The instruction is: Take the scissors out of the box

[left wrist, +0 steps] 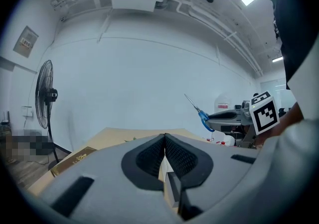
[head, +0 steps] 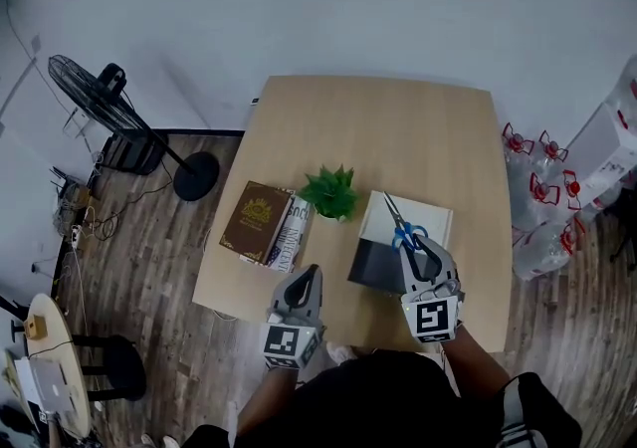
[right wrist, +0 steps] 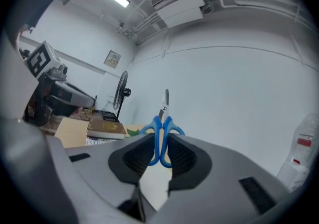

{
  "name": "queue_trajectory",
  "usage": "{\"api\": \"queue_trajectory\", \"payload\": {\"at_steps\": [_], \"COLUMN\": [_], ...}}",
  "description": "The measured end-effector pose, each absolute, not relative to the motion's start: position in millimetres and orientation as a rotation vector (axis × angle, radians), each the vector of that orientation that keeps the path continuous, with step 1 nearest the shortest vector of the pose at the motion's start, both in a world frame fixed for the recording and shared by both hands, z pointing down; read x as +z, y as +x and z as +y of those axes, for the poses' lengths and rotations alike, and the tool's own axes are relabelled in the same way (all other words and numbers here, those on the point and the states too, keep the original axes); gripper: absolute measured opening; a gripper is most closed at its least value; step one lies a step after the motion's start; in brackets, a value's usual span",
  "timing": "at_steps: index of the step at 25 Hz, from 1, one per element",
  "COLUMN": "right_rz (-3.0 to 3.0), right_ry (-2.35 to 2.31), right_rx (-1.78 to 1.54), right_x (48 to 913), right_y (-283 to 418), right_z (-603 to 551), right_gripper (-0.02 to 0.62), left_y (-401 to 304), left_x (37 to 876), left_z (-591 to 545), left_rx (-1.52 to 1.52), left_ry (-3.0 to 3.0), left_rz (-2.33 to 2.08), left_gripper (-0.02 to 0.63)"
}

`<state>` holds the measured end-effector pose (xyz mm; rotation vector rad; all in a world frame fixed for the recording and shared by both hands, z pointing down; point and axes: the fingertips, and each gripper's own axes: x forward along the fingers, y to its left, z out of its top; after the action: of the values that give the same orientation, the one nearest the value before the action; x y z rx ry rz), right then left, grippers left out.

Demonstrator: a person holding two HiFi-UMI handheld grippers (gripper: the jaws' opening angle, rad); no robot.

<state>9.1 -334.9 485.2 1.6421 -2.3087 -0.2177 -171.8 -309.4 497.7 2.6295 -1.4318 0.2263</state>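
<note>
**Head view with both gripper views.** The right gripper (head: 414, 249) had its jaws closed partway, clamped on the blue handles of the scissors (head: 400, 221). The handles sat pinched between the pads (right wrist: 182, 156), and the blades pointed out past the jaw tips. The scissors were held in the air over the box (head: 372, 265), out of it. The left gripper (head: 308, 279) was held to the left of the box, jaws pressed together with nothing between them. A potted plant (head: 330, 192) stood just beyond the box's left corner and a book (head: 256, 220) lay further left of the box, all on the table (head: 398, 127)
</note>
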Motion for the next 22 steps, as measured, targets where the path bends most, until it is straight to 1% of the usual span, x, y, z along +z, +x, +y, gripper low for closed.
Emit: {"api": "queue_trajectory", "payload": {"at_steps": [6,22], "right_rz": [-2.382,-2.391], "right_ry": [1.734,1.754], "right_rx": [-0.112,-0.197], "right_x": [471.3,453.1], "right_y": [19.9,23.8], "right_z": [-339.6,-338.5], "right_gripper": [0.078,0.078], "left_y": [-164.7,-159.6], "left_x": [488.6,486.2], "left_z": [-312.4,-319.1], "left_rx": [0.189,0.192], "left_ry": [2.651,2.648], "left_rz": [-1.429,-1.427], "left_gripper": [0.005,0.005]}}
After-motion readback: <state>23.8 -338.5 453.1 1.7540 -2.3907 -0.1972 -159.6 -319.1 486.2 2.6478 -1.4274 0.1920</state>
